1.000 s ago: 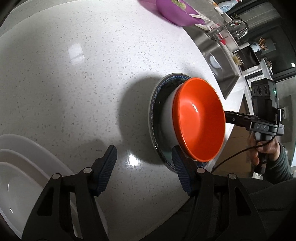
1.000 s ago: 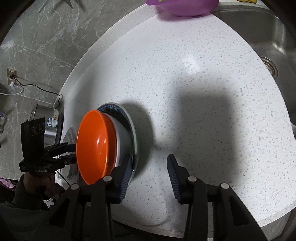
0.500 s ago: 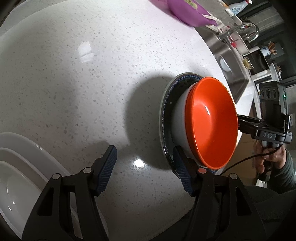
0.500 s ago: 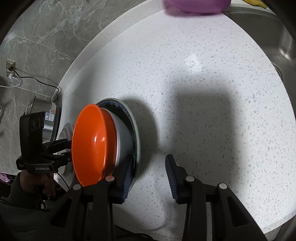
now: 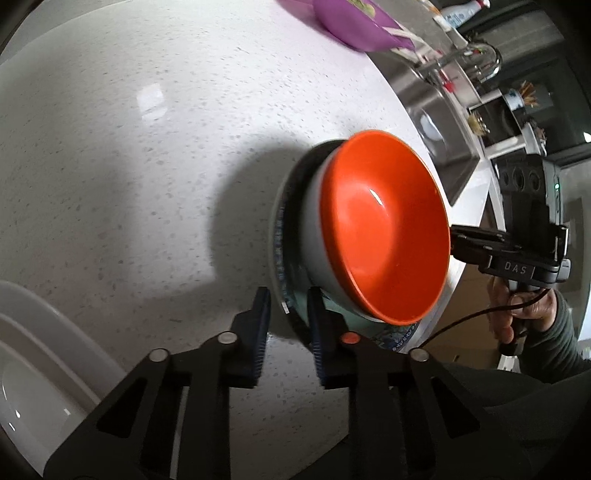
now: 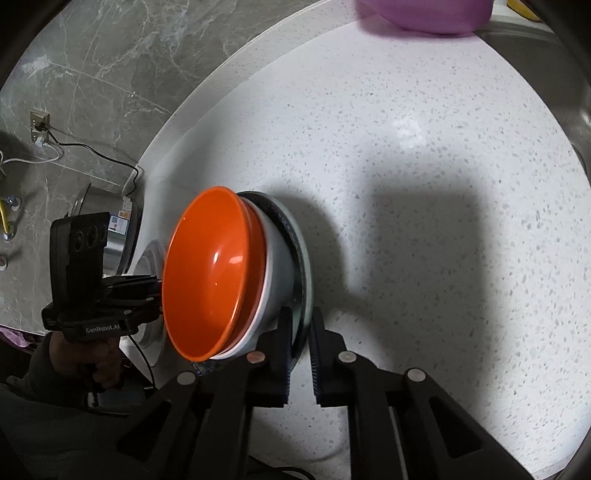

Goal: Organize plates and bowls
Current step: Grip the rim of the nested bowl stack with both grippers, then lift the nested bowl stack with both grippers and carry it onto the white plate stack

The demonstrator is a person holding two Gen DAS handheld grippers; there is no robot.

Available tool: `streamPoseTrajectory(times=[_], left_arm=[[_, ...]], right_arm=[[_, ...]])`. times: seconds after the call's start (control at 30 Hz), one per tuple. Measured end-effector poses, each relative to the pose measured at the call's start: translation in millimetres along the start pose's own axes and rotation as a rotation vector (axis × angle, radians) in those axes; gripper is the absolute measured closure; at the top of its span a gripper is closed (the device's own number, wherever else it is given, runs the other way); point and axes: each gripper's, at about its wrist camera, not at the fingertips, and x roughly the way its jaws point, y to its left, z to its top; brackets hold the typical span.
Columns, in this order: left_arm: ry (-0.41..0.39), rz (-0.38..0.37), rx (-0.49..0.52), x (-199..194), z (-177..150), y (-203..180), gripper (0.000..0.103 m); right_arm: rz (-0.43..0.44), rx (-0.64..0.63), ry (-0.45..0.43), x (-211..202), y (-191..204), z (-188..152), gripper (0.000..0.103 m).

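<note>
An orange bowl is nested in a white bowl, which stands on a blue-patterned plate on the white speckled counter. My left gripper has its jaws closing on the plate's near rim, which sits between the pads. On the opposite side of the plate, my right gripper is closing in the same way, its pads on either face of the rim. Each wrist view shows the other gripper behind the orange bowl, held by a hand.
White oval dishes are stacked at the lower left. A purple basin stands at the far counter edge beside a steel sink with a faucet. A metal cooker sits beyond the left gripper by the marble wall.
Both grippers' jaws have come together from wide apart onto the plate's rim. The bowl stack now sits closer and larger in both views.
</note>
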Motion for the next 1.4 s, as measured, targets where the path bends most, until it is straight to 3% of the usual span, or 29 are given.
streamPoseTrajectory(times=[0.83, 1.13, 1.4], left_arm=[[-0.044, 0.016, -0.014, -16.1, 2.3, -3.6, 0.093], [-0.092, 0.010, -0.038, -48.2, -6.0, -2.9, 0.094], [-0.180, 0.032, -0.107, -105.5, -30.0, 17.0, 0.095]], right_arm=[[-0.059, -0.011, -0.009, -6.5, 13.2, 3.7, 0.091], [-0.058, -0.053, -0.013, -20.4, 32.2, 12.8, 0.091], [-0.026, -0.141, 0.000, -17.6, 75.7, 24.5, 0.091]])
